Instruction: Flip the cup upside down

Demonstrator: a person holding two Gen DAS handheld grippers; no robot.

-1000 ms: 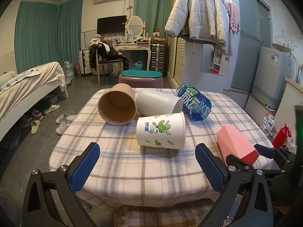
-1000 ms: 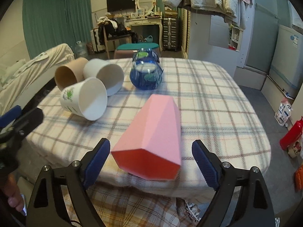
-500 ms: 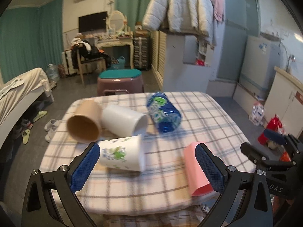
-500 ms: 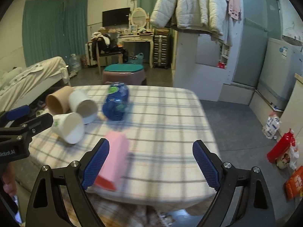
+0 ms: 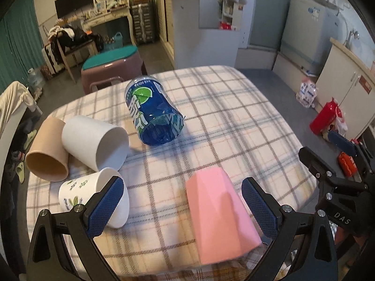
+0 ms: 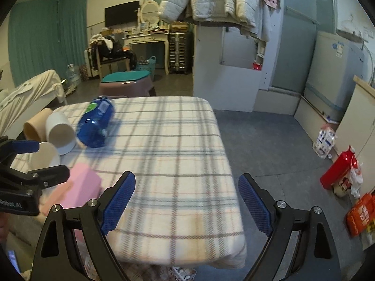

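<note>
Left wrist view: left gripper spread wide with nothing between the pads, hanging over the near edge of the plaid-covered table. Pink cup lies on its side between the fingers, narrow end pointing away, wide end toward the camera and close to the table edge; the right-hand pad sits just beside its flank, and contact cannot be confirmed. Four other vessels also lie toppled: floral cup partly behind the left-hand pad, white cup, tan cup touching the white one, and blue bottle farther back. Right gripper visible off the table's right edge. Right wrist view: right gripper likewise wide apart and holding nothing, aimed at a bare stretch of the cloth near the right corner, well apart from every cup. Pink cup shows at lower left, blurred, with the left gripper above it. Judgement: no cup stands mouth-down; nothing grasped; the flip has not begun. The pink cup looks to be the chosen one. Left to do: close on it, lift, rotate mouth-down, set it on the cloth.
</note>
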